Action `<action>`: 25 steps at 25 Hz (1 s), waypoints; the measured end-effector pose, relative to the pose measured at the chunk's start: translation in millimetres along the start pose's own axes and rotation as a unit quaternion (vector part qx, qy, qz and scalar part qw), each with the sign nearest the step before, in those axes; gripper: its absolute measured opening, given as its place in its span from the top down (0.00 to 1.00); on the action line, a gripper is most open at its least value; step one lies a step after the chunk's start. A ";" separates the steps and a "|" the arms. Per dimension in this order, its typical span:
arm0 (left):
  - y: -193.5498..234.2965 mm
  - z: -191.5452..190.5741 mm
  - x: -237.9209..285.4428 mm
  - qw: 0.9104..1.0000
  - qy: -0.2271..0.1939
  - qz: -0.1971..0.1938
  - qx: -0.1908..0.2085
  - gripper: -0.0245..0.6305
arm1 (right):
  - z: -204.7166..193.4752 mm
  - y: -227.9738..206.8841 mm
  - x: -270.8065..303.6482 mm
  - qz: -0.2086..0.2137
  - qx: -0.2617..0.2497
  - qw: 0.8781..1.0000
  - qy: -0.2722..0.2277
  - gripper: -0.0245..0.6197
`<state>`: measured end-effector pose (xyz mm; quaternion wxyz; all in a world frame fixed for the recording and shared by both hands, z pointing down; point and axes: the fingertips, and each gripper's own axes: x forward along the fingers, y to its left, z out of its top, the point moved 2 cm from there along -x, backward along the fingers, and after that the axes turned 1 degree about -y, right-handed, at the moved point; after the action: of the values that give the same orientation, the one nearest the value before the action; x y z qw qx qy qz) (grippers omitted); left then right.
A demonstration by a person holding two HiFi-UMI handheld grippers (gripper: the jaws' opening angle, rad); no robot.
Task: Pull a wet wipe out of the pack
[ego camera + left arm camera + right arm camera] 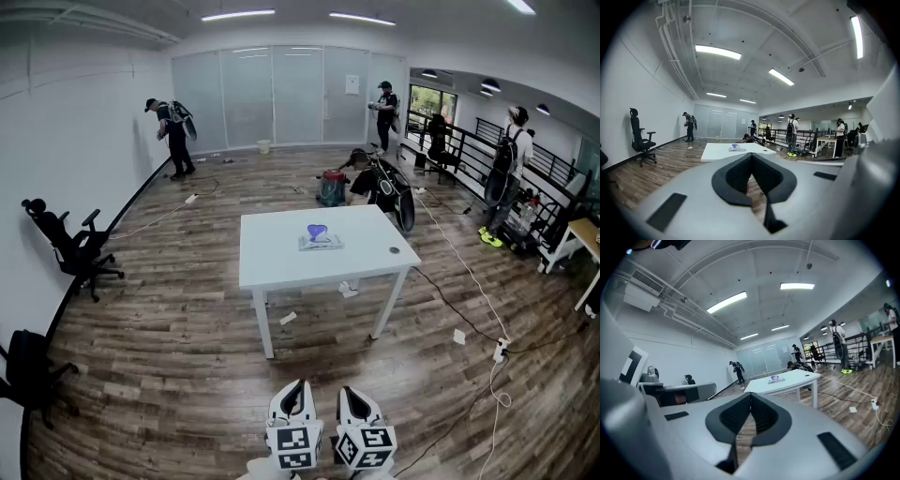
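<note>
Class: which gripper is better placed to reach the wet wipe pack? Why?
Left, marginally: the left gripper and right gripper are shut, empty and far from the table, but the pack lies nearly straight ahead of the left.

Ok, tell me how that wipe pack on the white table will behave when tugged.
The wet wipe pack looks flat and small on the white table, so probably light: it may slide or lift with a tug. Lying low, it seems unlikely to tip. The bluish piece standing up from it looks soft, likely floppy.
</note>
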<state>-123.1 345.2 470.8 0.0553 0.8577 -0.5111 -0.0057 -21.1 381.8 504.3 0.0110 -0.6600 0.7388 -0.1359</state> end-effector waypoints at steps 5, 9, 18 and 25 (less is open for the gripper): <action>-9.4 -0.6 -0.3 1.000 0.000 0.000 0.000 0.96 | 1.3 -8.9 -5.6 0.002 -0.003 1.000 0.001 0.95; -13.7 -4.7 1.7 1.000 0.002 0.011 -0.004 0.96 | 1.0 -22.3 -6.1 0.009 -0.006 1.000 0.004 0.95; -17.3 -5.1 18.8 1.000 0.001 0.025 0.003 0.96 | 2.7 -38.2 10.3 0.020 0.000 1.000 0.007 0.95; -5.1 0.0 56.3 0.999 -0.005 0.032 0.000 0.96 | 8.1 -50.2 49.4 0.024 0.006 1.000 0.012 0.95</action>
<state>-91.7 298.3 472.9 0.0530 0.8407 -0.5388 -0.0077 23.0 327.3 515.3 0.0093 -0.6407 0.7534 -0.1479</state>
